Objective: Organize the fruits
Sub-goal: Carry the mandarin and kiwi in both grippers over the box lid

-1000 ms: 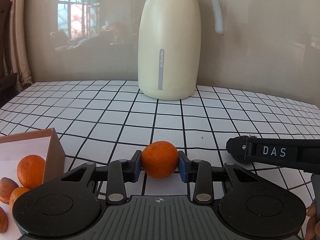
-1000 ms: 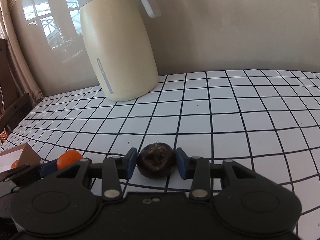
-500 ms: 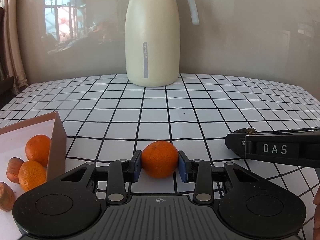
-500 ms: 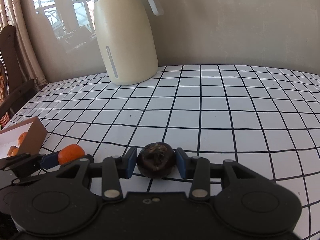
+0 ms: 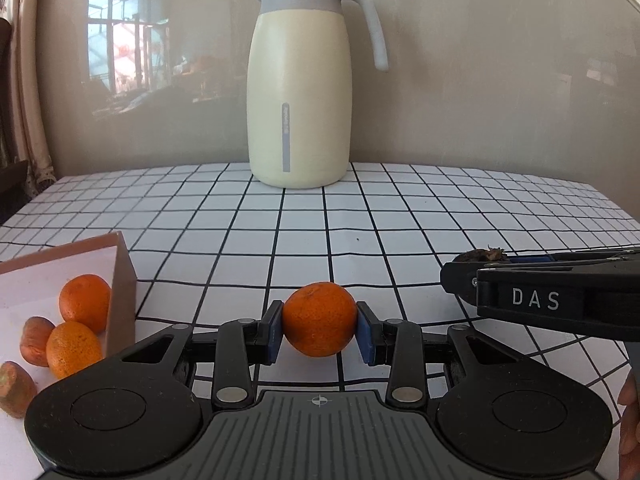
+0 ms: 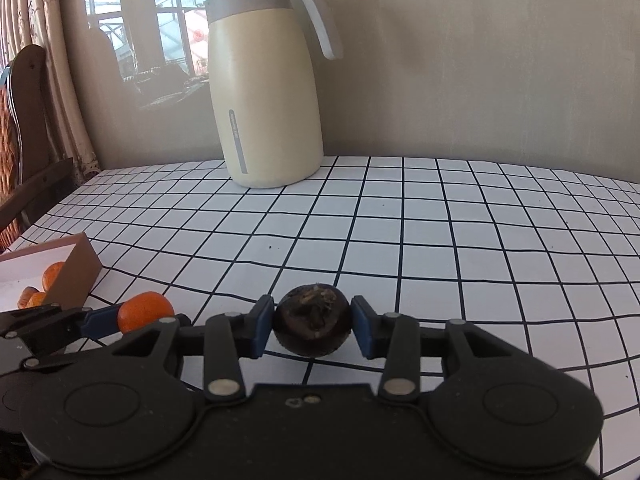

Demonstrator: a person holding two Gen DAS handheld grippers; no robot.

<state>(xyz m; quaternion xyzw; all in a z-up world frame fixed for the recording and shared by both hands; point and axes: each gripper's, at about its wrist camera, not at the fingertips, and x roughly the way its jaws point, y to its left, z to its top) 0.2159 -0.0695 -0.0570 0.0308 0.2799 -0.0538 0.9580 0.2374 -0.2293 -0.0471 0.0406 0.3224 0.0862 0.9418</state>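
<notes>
Left gripper (image 5: 319, 330) fingers clenched on a tangerine (image 5: 319, 319), right gripper (image 6: 313, 330) on a dark round fruit (image 6: 312, 325); both carried clear of the tabletop (image 5: 400, 216). Box (image 5: 120, 280) at left edge holds sorted fruit, likely their destination.

We see a matt cream jug (image 5: 298, 100) with a smooth grey plastic-looking lid and handle. In front of it the surface (image 5: 420, 216) wears a smooth white cover printed with black grid lines. Nearer than the jug, matt black plastic left tongs (image 5: 319, 330) with blue pads (image 5: 366, 338) press a dimpled, faintly glossy orange (image 5: 319, 324). The right tongs (image 6: 313, 326) pinch a dull, rough dark fruit (image 6: 312, 330). Left of the jug, a matt brown cardboard box (image 5: 122, 280).
</notes>
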